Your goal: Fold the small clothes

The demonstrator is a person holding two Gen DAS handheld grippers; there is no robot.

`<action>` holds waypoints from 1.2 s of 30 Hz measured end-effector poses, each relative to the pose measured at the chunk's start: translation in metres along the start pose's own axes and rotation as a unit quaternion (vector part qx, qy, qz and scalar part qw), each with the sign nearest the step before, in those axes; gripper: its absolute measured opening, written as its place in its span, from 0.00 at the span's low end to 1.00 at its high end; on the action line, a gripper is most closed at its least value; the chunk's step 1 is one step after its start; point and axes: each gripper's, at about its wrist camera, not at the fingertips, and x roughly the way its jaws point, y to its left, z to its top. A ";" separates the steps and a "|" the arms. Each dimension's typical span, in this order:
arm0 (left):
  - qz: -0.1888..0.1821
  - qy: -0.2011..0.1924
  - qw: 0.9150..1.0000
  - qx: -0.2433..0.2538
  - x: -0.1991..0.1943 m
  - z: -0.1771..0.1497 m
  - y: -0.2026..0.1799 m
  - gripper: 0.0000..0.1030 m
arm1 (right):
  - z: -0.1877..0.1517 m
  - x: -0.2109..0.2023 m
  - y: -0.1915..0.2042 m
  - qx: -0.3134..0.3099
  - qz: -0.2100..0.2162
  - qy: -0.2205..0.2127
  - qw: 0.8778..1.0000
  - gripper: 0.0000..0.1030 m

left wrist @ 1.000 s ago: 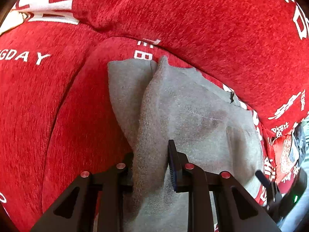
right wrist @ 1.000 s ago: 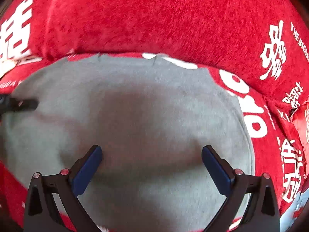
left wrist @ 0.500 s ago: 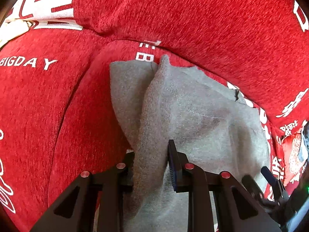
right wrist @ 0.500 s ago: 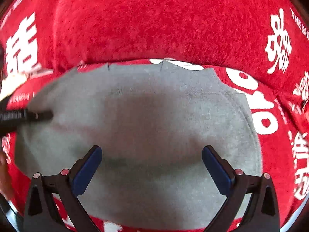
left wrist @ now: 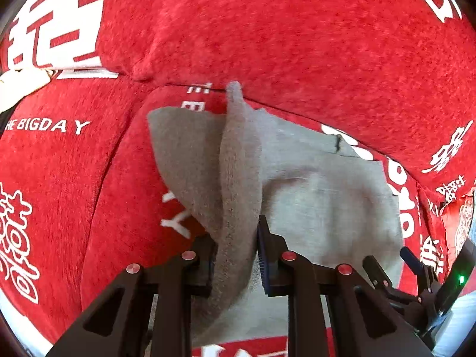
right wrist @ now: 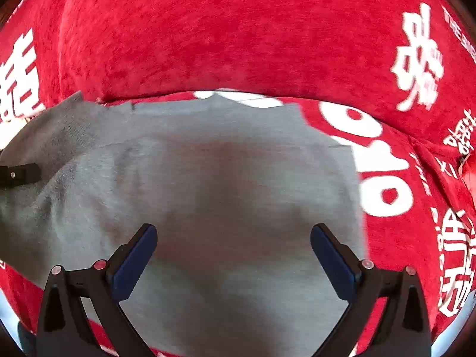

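Note:
A grey garment [left wrist: 321, 196] lies on a red sofa seat [left wrist: 125, 208]. My left gripper [left wrist: 235, 238] is shut on the garment's left edge and holds it lifted as a raised fold [left wrist: 238, 160] over the flat part. My right gripper [right wrist: 233, 238] is open, its blue-padded fingers [right wrist: 136, 255] spread just above the middle of the garment [right wrist: 232, 178], holding nothing. The right gripper also shows at the lower right of the left wrist view [left wrist: 410, 270]. One tip of the left gripper [right wrist: 20, 174] shows at the left edge of the right wrist view.
The red sofa backrest [left wrist: 282, 29] with white lettering rises right behind the garment. A red printed cushion [left wrist: 458, 226] sits at the far right. A white object [left wrist: 20, 83] lies at the far left of the sofa.
My left gripper has pulled the garment's left edge up and to the right, uncovering white letters on the seat. The right gripper has drawn back a little over the garment, still open.

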 end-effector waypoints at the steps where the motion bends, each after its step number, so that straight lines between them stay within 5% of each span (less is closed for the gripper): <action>1: 0.001 0.002 1.000 -0.001 -0.004 0.001 -0.010 0.22 | -0.001 -0.006 -0.011 0.001 0.000 -0.006 1.000 1.00; 9: 0.000 0.006 0.998 0.056 -0.031 -0.007 -0.141 0.15 | -0.020 -0.043 -0.099 0.016 0.001 -0.039 0.999 1.00; 16: 0.010 0.054 0.991 0.123 0.037 -0.048 -0.257 0.12 | -0.058 -0.035 -0.154 0.055 0.001 -0.024 0.998 1.00; 21: 0.016 0.083 0.989 0.124 0.092 -0.071 -0.282 0.12 | -0.080 -0.027 -0.171 0.071 0.009 -0.010 0.997 1.00; 26: -0.001 0.066 0.988 0.143 0.091 -0.074 -0.284 0.14 | -0.089 -0.022 -0.180 0.080 0.015 -0.008 0.997 1.00; 28: -0.007 0.078 0.986 0.146 0.086 -0.071 -0.281 0.28 | -0.090 -0.022 -0.182 0.084 0.018 -0.007 0.996 1.00; 30: -0.035 0.091 0.986 0.135 0.078 -0.068 -0.276 0.55 | -0.091 -0.028 -0.183 0.087 0.026 -0.009 0.996 1.00; 31: -0.047 0.094 0.987 0.123 0.071 -0.067 -0.273 0.80 | -0.091 -0.032 -0.183 0.087 0.030 -0.013 0.996 1.00; 32: -0.050 0.090 0.988 0.114 0.064 -0.065 -0.269 0.89 | -0.091 -0.035 -0.184 0.087 0.032 -0.015 0.996 1.00; 36: -0.104 0.072 0.985 0.118 0.029 -0.061 -0.251 0.89 | -0.089 -0.053 -0.188 0.093 0.048 -0.029 0.994 1.00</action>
